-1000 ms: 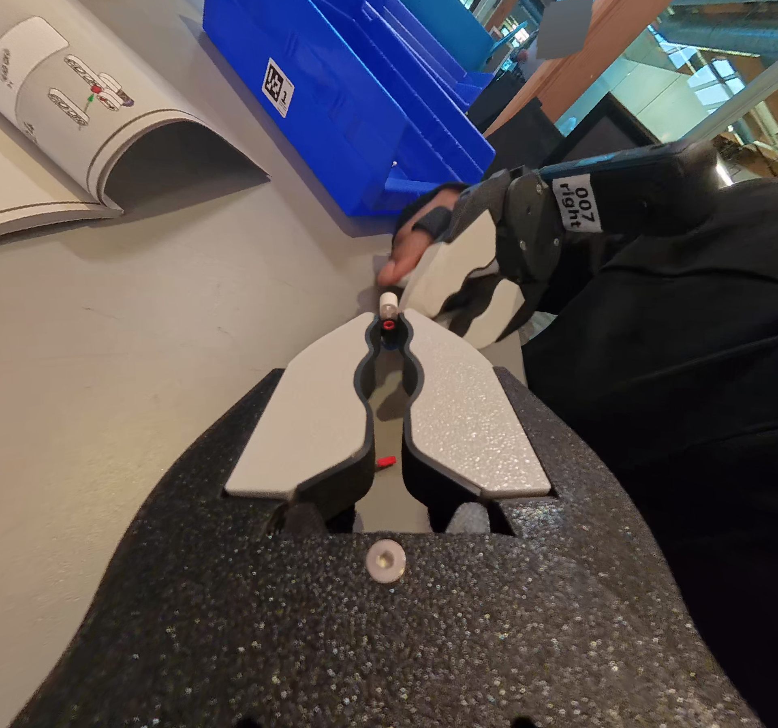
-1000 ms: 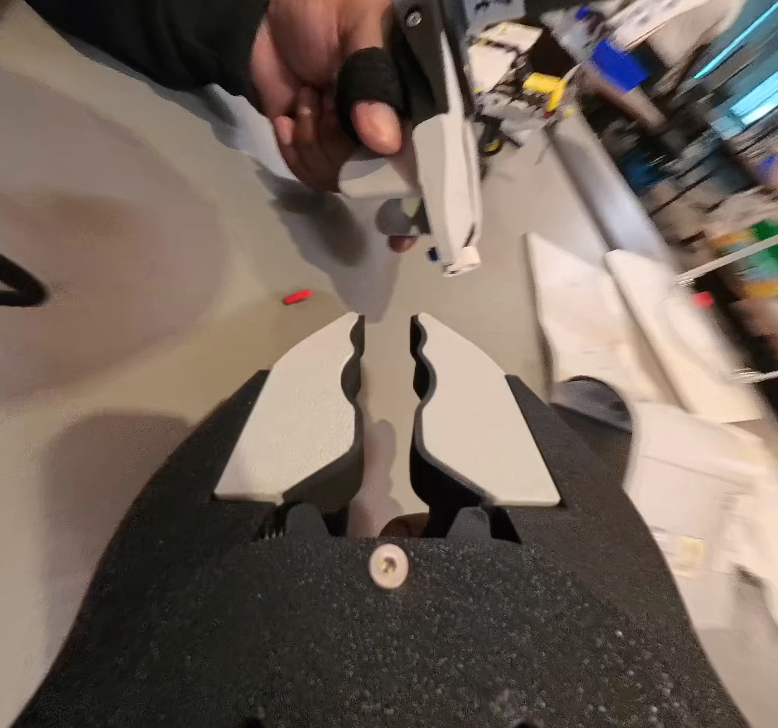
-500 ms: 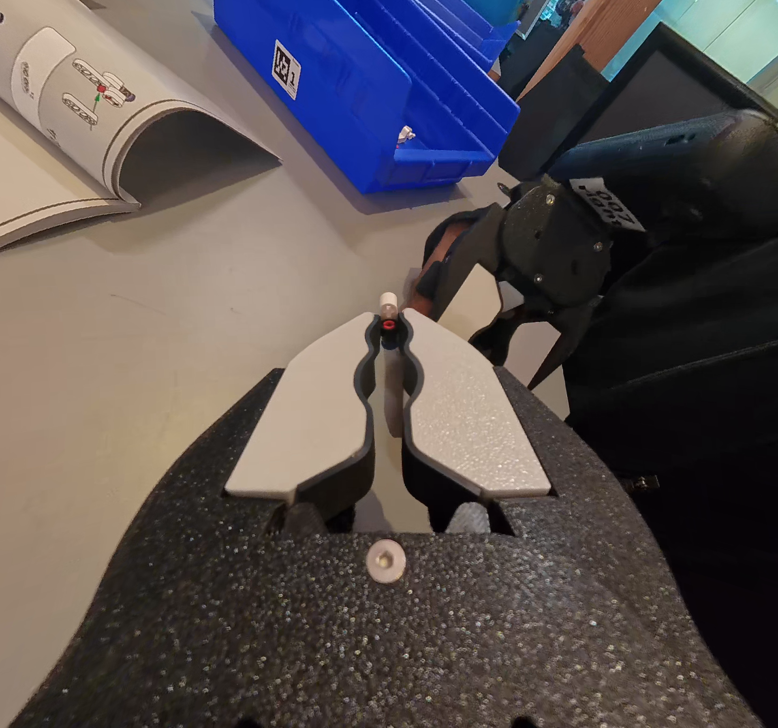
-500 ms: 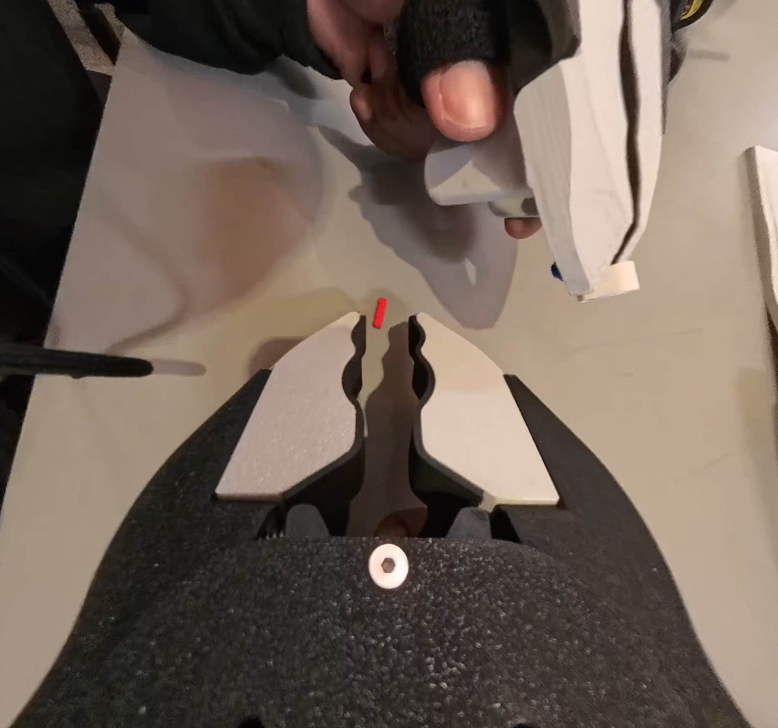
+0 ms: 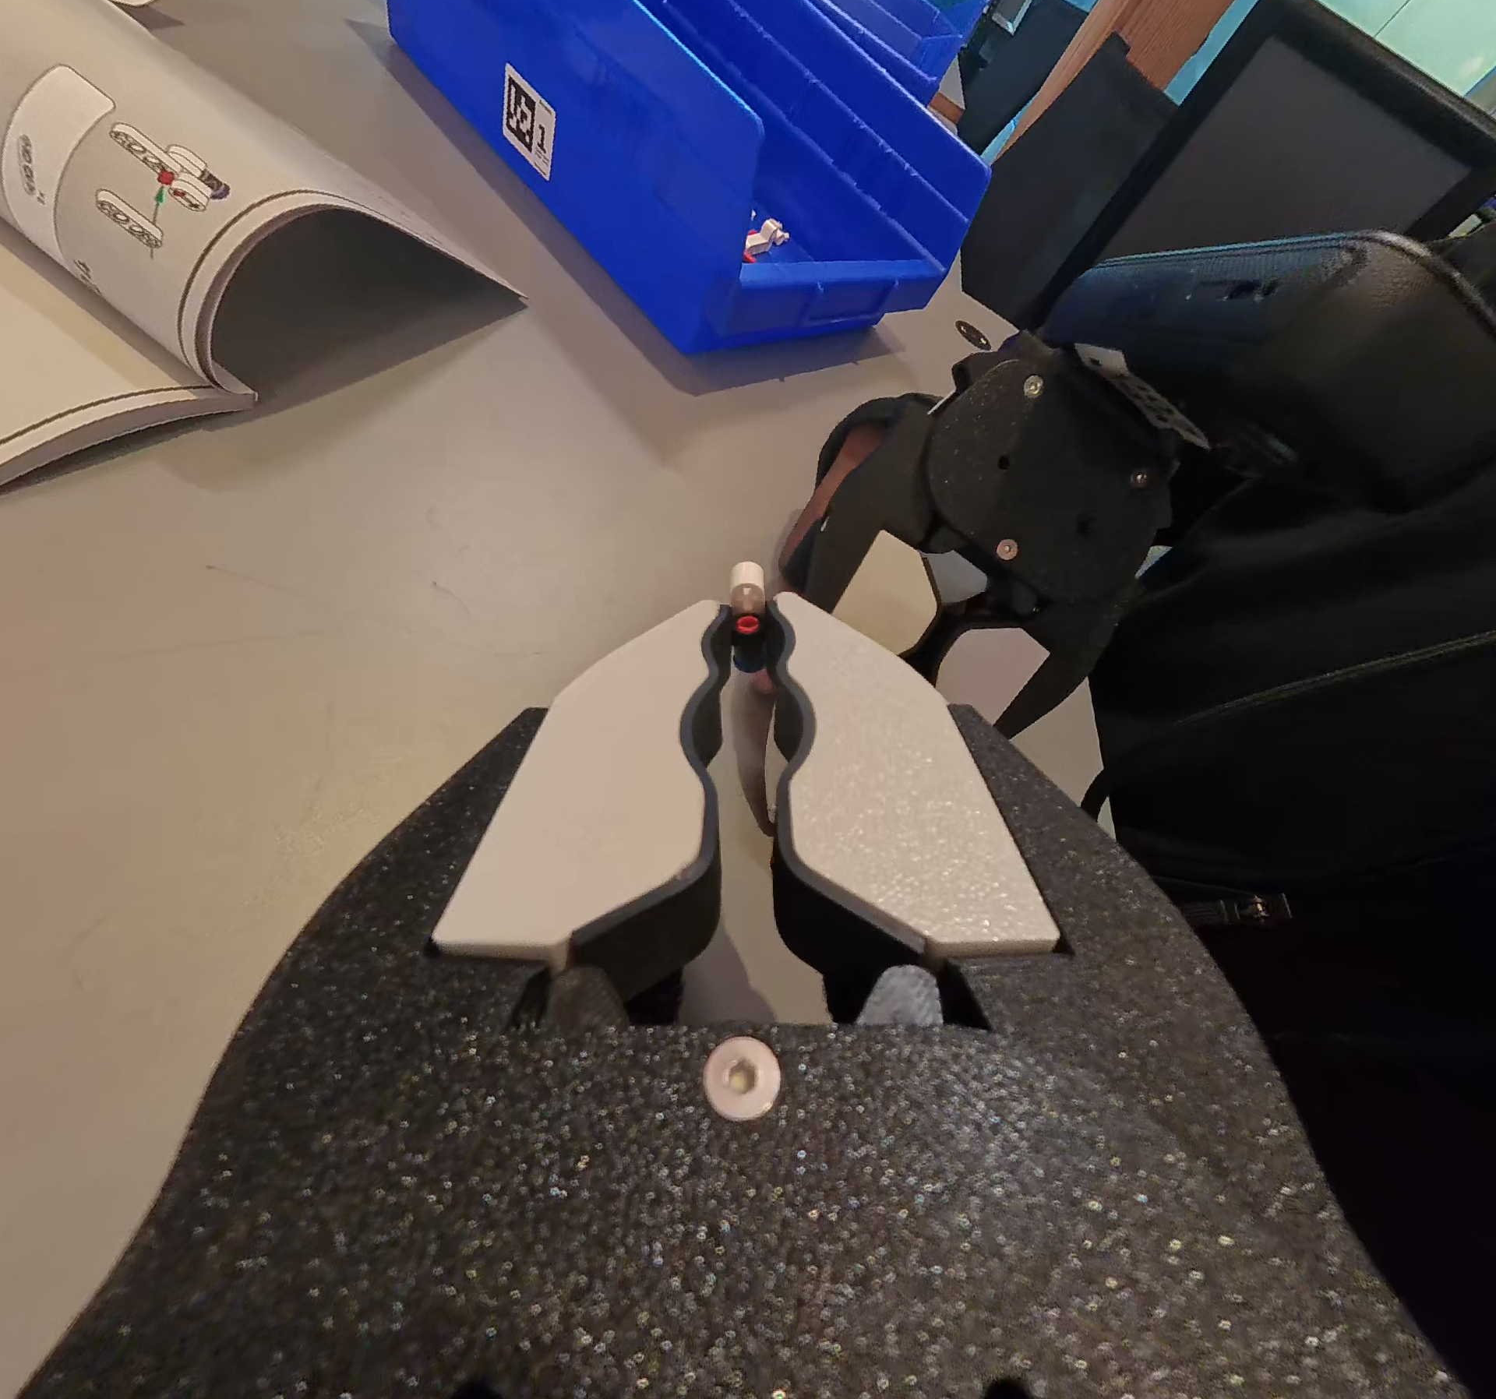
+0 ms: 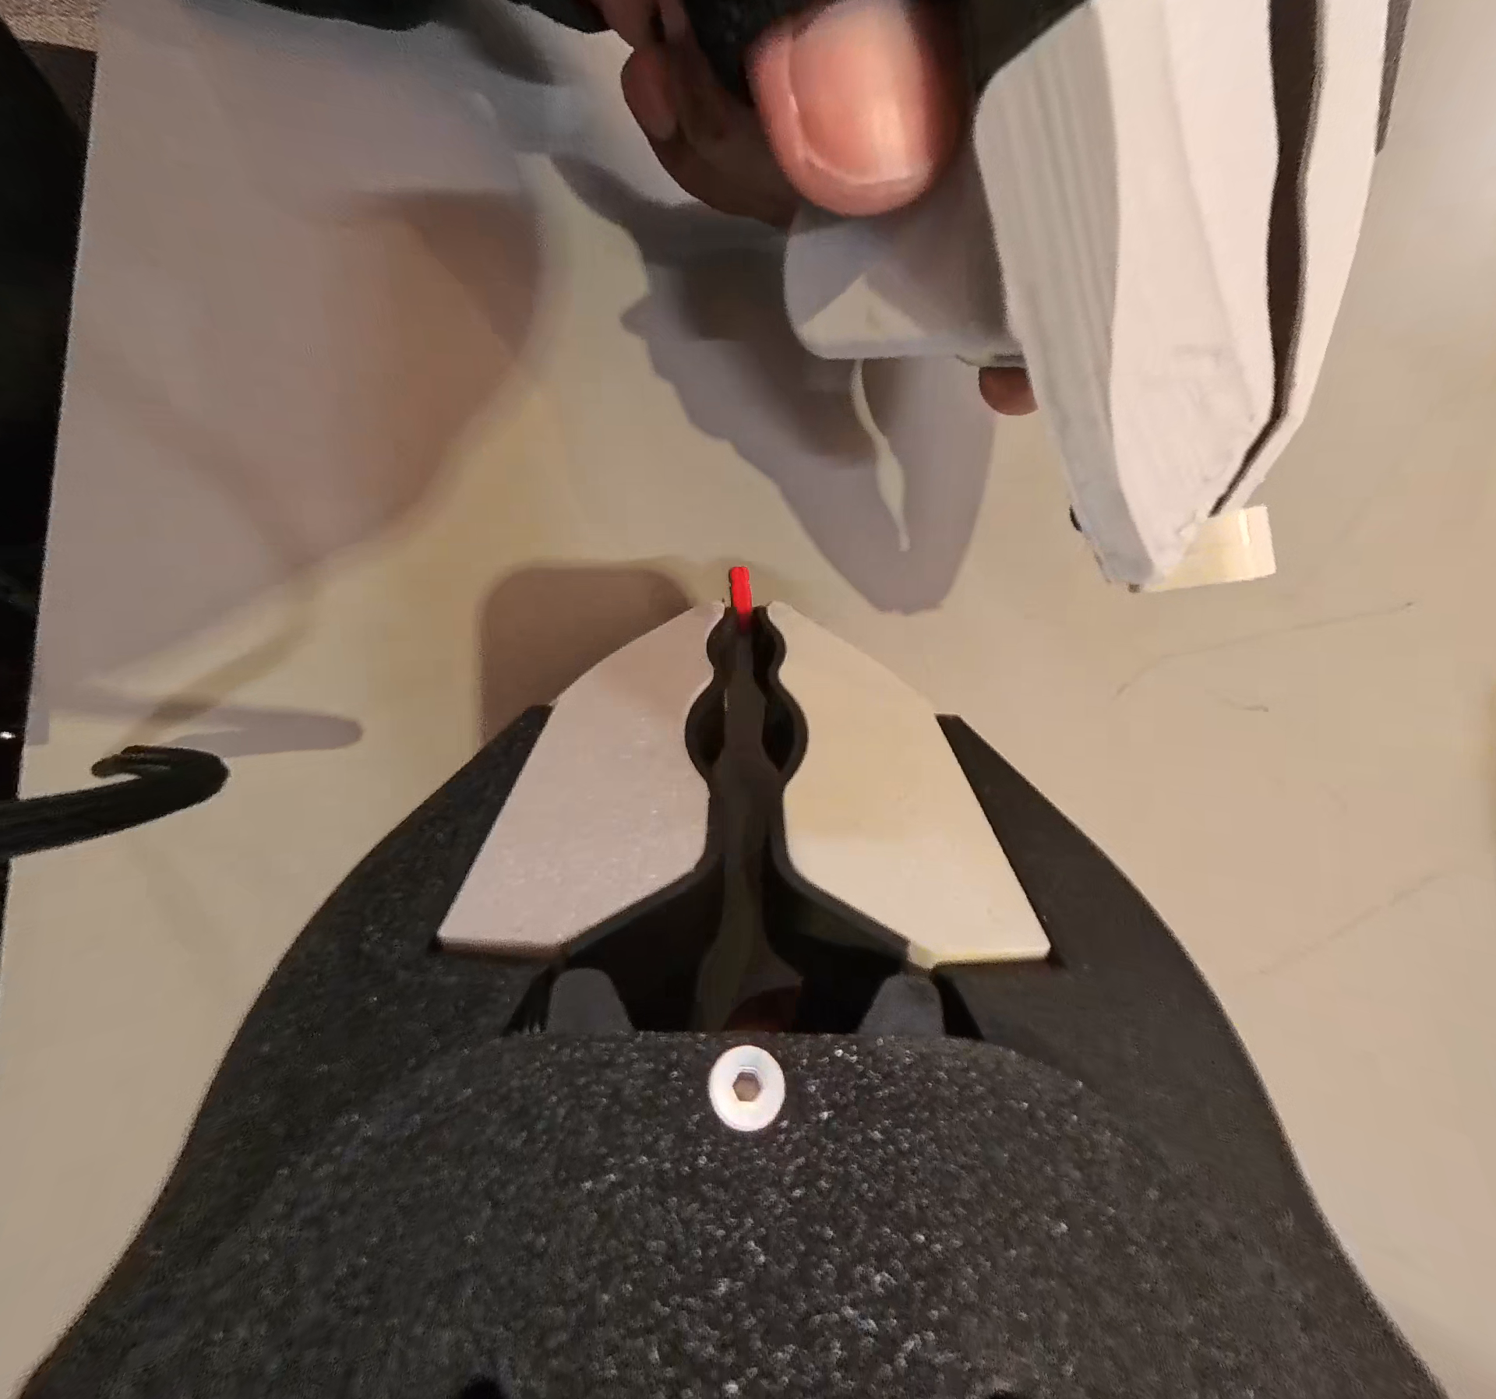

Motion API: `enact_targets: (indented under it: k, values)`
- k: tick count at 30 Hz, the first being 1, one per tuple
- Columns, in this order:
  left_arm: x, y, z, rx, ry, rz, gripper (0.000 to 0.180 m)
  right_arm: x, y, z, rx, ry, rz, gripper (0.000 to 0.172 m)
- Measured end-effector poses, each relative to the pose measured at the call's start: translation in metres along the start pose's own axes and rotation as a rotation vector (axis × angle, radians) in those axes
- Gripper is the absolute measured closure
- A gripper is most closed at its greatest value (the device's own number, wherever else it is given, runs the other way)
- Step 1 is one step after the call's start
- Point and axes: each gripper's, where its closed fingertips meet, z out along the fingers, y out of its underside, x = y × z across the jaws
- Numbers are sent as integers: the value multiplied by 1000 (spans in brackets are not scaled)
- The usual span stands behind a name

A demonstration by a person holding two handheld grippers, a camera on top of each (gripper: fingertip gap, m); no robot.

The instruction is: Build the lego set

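left gripper (image 5: 745, 620), centre of its own view: fingertips pinch a small part with a white tip (image 5: 745, 579), a red ring and a dark body. upper left of the frame, an open booklet (image 5: 162, 227) lies on the grey table (image 5: 364, 551); upper centre, a blue bin (image 5: 648, 106) with a few small pieces in its near end; right, the right gripper points down at the table, its fingertips hidden in this view.

right gripper (image 6: 741, 616), centre of its own view: fingertips pressed together on a short red pin (image 6: 738, 591), whose end pokes out past the tips, low over the table. upper centre, a hand (image 6: 809, 65) works the left gripper, upper right, with the white-tipped part at its end.

progress: each gripper now has its piece; nothing shows the two joined.

change from the earlier frames: half a second back the right fingertips stood apart with the red pin lying loose on the table just ahead; now they are clamped on it. the left pinch is unchanged.
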Motion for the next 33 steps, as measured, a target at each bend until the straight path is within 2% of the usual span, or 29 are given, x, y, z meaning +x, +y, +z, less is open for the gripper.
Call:
enact_targets:
  k: [5,8,11,13,16,24,33]
  values:
    - [1,-3,-1,23,19,-5,173,5,0,-5,26,13,1,169]
    - [8,-10,-5,74,84,-19,173,23,-3,-21,106,53,30,169]
    - [17,-20,-10,142,163,-26,173,44,-14,-50,258,106,54,169]
    - [22,-24,-12,179,198,-2,173,50,-25,-70,353,150,1,169]
    - [29,-25,-11,203,240,37,173,50,-35,-85,407,251,-117,169]
    - [32,-14,1,161,242,78,173,45,-39,-98,394,501,-401,169]
    - [32,-9,5,133,245,57,173,44,-36,-92,327,623,-560,169]
